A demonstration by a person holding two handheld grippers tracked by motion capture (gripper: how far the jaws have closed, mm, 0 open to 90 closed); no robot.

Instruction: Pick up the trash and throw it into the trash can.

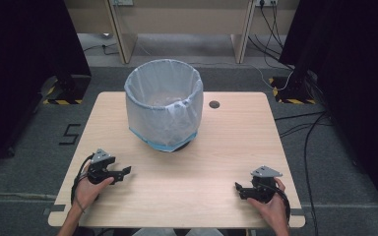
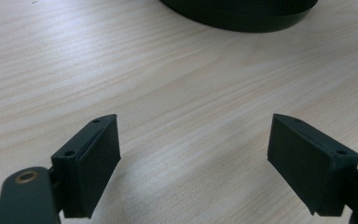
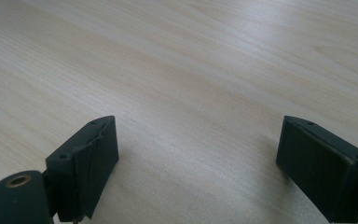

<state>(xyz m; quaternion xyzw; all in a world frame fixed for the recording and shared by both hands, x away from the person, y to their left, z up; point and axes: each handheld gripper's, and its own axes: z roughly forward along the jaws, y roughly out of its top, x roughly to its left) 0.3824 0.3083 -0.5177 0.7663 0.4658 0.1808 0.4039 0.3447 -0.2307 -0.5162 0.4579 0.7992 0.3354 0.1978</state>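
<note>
Both grippers parked low at the near edge of the light wooden worktop (image 1: 226,147), nothing in either. Left gripper (image 1: 126,170) has its jaws spread wide over bare wood, same reading in the left gripper view (image 2: 193,149); right gripper (image 1: 237,187) likewise wide, empty, also clear in the right gripper view (image 3: 198,154). The thing to work on looks like the round dark bin lined with a translucent white plastic bag (image 1: 163,103), standing upright at the far middle of the worktop, well apart from both grippers; its dark base (image 2: 242,14) sits at the top of the left gripper view. The bag's rim is folded over the bin's top edge, and a blue band (image 1: 152,142) hangs loose near the bottom. Something pale lies inside the bin, too unclear to name. My read: start position, no approach begun. Next move probably calls for both grippers to travel forward and up to the rim, one per side, jaws kept wide until they straddle the bag film, then pinch film only, not the bin wall. Path is free; just a small dark round hole (image 1: 214,104) in the worktop right of the bin. Risk: thin film slips or tears, and the bin may slide if it's pulled from one side only.
</note>
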